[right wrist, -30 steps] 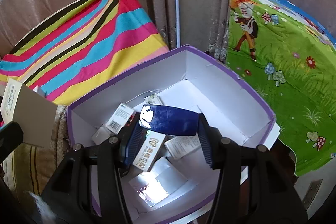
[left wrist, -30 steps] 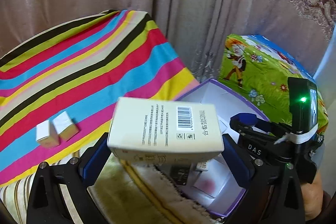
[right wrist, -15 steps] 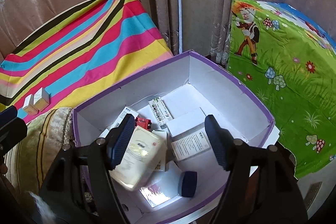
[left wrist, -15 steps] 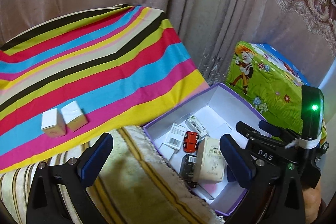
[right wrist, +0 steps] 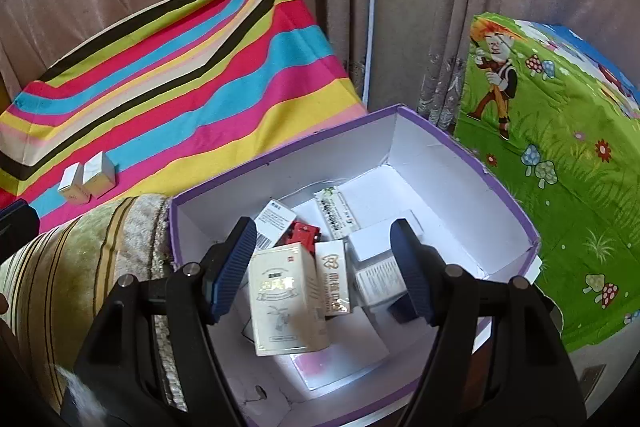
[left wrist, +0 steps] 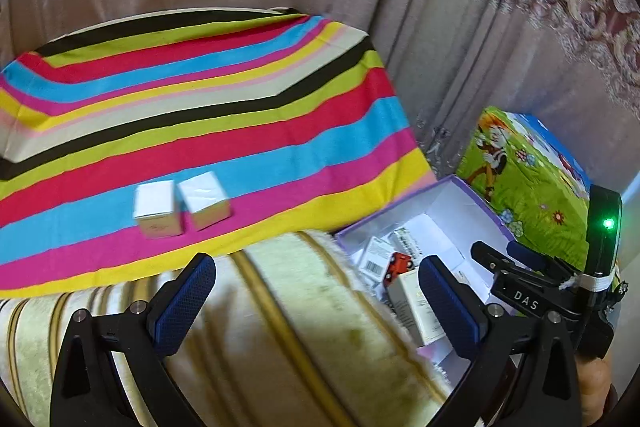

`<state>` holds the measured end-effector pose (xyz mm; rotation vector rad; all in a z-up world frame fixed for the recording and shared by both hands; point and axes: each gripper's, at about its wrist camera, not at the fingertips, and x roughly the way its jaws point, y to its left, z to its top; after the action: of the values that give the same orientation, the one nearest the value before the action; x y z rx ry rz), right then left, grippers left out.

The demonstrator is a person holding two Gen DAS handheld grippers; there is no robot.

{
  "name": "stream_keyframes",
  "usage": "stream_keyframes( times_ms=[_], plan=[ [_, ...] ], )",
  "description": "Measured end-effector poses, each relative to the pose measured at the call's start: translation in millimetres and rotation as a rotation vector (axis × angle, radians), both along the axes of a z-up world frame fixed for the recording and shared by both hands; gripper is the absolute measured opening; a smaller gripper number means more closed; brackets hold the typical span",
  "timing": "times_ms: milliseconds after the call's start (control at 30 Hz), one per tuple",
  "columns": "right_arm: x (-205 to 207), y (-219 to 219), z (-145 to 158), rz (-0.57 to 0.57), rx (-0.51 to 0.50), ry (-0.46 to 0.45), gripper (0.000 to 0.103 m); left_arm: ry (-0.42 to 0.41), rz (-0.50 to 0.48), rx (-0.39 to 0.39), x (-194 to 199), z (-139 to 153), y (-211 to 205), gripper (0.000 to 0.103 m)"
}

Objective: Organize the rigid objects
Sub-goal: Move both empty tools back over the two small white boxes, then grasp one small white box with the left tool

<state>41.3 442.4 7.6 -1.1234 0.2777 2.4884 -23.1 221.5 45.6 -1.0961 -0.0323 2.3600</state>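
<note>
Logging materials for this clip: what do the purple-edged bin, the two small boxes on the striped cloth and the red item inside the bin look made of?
The purple-edged bin looks like matte white cardboard: flat folded walls, creased corners. The two small boxes seem to be coated paperboard, with sharp edges and a slight sheen. The red item looks like glossy moulded plastic, though it is mostly hidden, so that is uncertain.

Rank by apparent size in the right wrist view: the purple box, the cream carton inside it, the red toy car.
1. purple box
2. cream carton
3. red toy car, partly hidden, though clearly smallest.
</note>
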Motion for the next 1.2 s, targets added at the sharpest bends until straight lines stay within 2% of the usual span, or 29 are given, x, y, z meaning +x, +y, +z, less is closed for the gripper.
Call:
stream_keyframes(
  times_ms=[267,567,1033,1200],
  plan=[
    [-12.4,-25.6,-1.5,0.068,-0.007,-0.011,0.073,-0.042,0.112,0.038,-12.8,-5.4,-54.3,0.103],
    [-31.7,-58.8,0.6,0.17,-0.001,-0.017,0.073,-0.089,0.186,0.029,-33.5,-14.5,-84.5,0.101],
    [-60.4,-95.7,-1.2,0.295,-0.006,-0.04,0.076,-0.208,0.199,-0.052,-96.1,-43.2,-83.8,0.074],
    [-74.0,-110.8,1.7,0.347,-0.007,-0.039,0.077,-0.24,0.195,-0.069,-114.8,-52.2,-80.1,0.07]
  ],
)
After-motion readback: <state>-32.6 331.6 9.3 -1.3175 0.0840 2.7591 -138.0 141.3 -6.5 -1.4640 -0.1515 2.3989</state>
